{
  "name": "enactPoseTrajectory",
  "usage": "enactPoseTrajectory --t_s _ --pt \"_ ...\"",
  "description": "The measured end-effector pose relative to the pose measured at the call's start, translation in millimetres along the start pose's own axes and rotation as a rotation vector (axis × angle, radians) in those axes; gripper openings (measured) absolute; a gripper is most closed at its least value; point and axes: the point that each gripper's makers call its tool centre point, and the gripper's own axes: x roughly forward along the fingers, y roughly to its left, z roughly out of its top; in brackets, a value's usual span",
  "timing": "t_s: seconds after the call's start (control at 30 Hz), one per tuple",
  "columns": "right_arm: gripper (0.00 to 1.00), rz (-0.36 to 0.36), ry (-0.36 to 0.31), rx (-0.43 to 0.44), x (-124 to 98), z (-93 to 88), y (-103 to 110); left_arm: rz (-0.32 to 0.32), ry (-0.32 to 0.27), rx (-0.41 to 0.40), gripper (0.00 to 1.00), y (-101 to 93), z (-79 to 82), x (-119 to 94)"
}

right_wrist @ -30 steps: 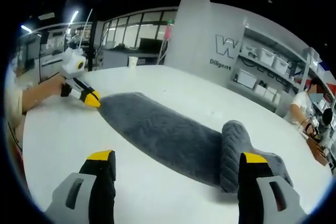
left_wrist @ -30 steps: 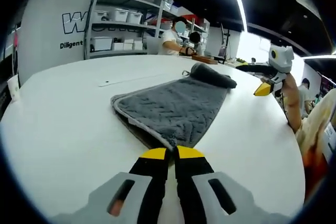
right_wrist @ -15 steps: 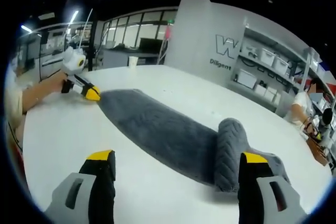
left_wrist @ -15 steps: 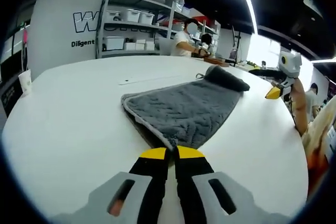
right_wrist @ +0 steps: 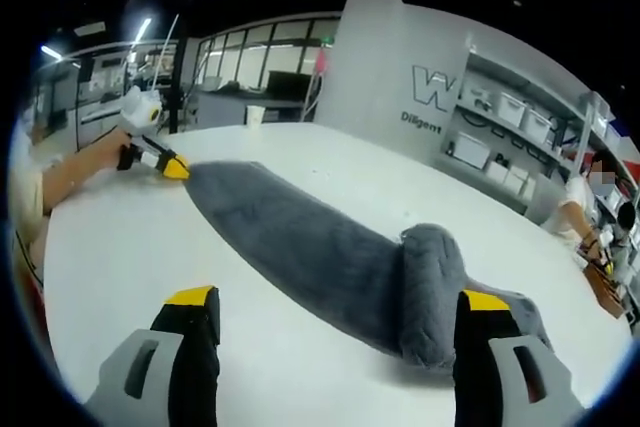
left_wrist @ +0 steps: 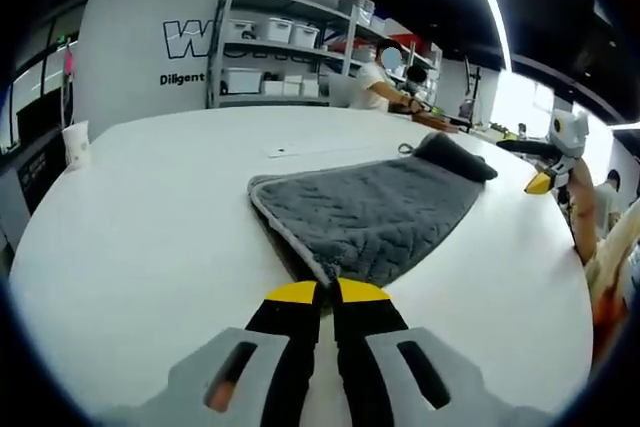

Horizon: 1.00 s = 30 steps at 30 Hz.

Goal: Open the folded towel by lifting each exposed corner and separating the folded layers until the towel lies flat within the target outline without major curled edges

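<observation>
The towel's (left_wrist: 375, 215) near corner is hidden between the left gripper's (left_wrist: 329, 293) closed yellow tips. In the right gripper view its far end is rolled over, hiding whatever lies beneath. Shelf bins (left_wrist: 270, 29) are too small to read.

Count, both views together:

- towel (left_wrist: 375, 215): one, grey, on the table (left_wrist: 140, 227); one rolled hump at its far end in the left gripper view
- table: one, white, round-edged
- grippers: two; left gripper (left_wrist: 327, 294) with jaws pressed together on the towel's near corner; right gripper (right_wrist: 335, 307) with jaws spread wide
- paper cup (left_wrist: 74, 144): one, near the table's edge
- shelf rack (left_wrist: 290, 52): one, holding several white bins, exact number unclear
- people at the far bench (left_wrist: 385, 77): two, as best I can tell
- white strip (left_wrist: 305, 150) lying on the table: one
</observation>
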Motion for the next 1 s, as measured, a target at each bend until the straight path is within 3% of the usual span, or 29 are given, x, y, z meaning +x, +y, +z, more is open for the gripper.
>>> enactPoseTrajectory --t_s 0.43,1.0 --pt "0.96 -0.003 0.009 -0.003 0.5 -2.6 -0.3 0.084 -0.012 -0.045 0.05 36.6 -6.2 -20.5" --pt "0.97 -0.001 0.014 -0.004 0.4 -3.8 -0.1 0.172 -0.023 -0.071 0.05 66.7 -11.0 -43.5"
